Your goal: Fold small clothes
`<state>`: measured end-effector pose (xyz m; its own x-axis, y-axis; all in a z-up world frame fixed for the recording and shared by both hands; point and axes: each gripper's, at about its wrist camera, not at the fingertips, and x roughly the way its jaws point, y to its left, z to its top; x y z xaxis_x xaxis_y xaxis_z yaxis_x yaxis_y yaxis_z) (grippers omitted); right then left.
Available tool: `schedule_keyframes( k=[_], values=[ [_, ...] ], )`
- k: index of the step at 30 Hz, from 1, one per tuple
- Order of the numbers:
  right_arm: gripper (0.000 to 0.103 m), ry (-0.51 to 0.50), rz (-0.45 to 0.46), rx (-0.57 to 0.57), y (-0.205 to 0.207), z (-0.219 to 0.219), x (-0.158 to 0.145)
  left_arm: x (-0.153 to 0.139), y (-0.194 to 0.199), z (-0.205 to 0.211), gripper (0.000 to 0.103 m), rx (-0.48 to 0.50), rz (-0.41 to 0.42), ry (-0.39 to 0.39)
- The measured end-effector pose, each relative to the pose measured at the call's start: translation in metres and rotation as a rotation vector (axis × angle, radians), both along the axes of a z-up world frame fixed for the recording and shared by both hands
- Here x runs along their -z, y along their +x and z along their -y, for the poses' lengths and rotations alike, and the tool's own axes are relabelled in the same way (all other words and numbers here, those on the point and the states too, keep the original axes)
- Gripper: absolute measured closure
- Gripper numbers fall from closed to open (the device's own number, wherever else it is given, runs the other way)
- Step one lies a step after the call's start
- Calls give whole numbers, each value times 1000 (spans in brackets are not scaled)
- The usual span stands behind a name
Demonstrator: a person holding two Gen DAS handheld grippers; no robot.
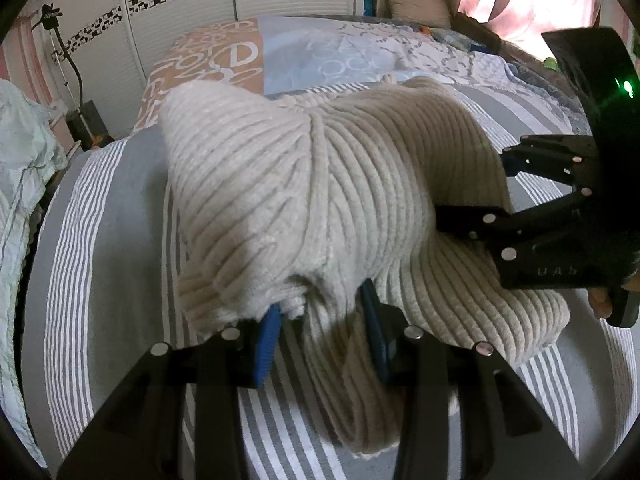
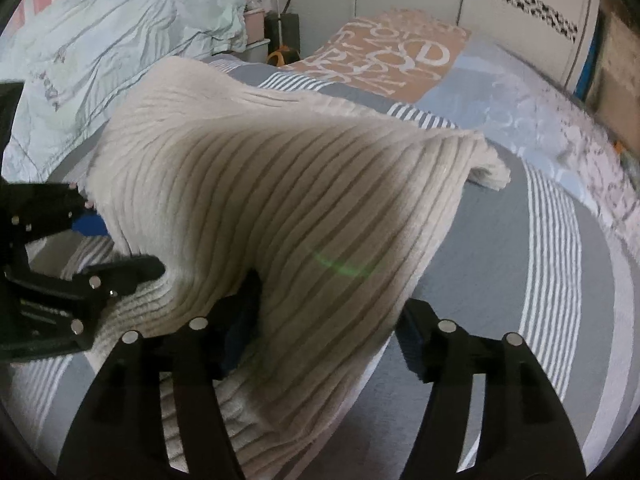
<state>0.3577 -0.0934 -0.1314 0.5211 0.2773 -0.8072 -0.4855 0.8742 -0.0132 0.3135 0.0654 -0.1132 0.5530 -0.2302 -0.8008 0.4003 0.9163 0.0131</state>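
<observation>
Cream ribbed knit, a small garment (image 1: 320,184), is lifted off the striped bed cover (image 1: 112,240) and fills the middle of both views, hiding most of the bed beneath it. The left tool (image 1: 324,332) has its blue pads set apart with a bunched edge of the knit between them; whether the pads press the cloth is hard to make out. The right tool (image 2: 328,344) is wide open, cloth draped across its left finger and the fingertips buried. In the left view its fingers reach into the garment's far side. Grey-and-white cover lies bare to the right, a crumpled pale quilt (image 2: 100,40) crowds the left edge.
</observation>
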Motion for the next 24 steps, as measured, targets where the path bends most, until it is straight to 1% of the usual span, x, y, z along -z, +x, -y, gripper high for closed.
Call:
schedule_keyframes(
  k=[2, 4, 5, 6, 7, 8, 9, 10, 11, 12, 14, 15, 18, 22, 24],
  values=[
    [36, 1, 0, 0, -1, -1, 0, 0, 0, 0, 63, -1, -2, -4],
    [31, 26, -28, 9, 3, 2, 3, 0, -1, 1, 63, 0, 1, 1],
    [31, 43, -39, 10, 5, 4, 4, 1, -1, 1, 63, -1, 1, 2],
    [34, 48, -26, 1, 2, 3, 3, 1, -2, 1, 63, -1, 2, 4],
    [40, 32, -3, -7, -3, 1, 2, 2, -2, 2, 63, 1, 2, 8],
    [43, 7, 26, -16, -8, -3, 0, 1, -3, 2, 64, 4, 3, 11],
    [50, -14, 58, -28, -13, -6, -3, 2, -2, 1, 64, 5, 3, 11],
    [55, -14, 76, -32, -15, -6, -5, 2, -2, 1, 65, 7, 3, 9],
    [56, -12, 93, -35, -16, -5, -7, 1, -2, 0, 66, 9, 6, 6],
    [58, -22, 131, -42, -19, -6, -11, 0, -2, -1, 68, 8, 12, 0],
    [60, -34, 178, -52, -23, -8, -14, -3, -4, -4, 69, -2, 26, -15],
    [61, -49, 228, -64, -28, -12, -20, -4, -4, -6, 70, -6, 31, -22],
    [62, -55, 306, -92, -37, -15, -34, -11, -6, -9, 71, -21, 47, -47],
    [63, -43, 381, -118, -55, -8, -57, -34, -17, -13, 72, -44, 80, -95],
    [63, -22, 411, -118, -68, 4, -71, -48, -32, -8, 72, -41, 111, -108]
  ],
)
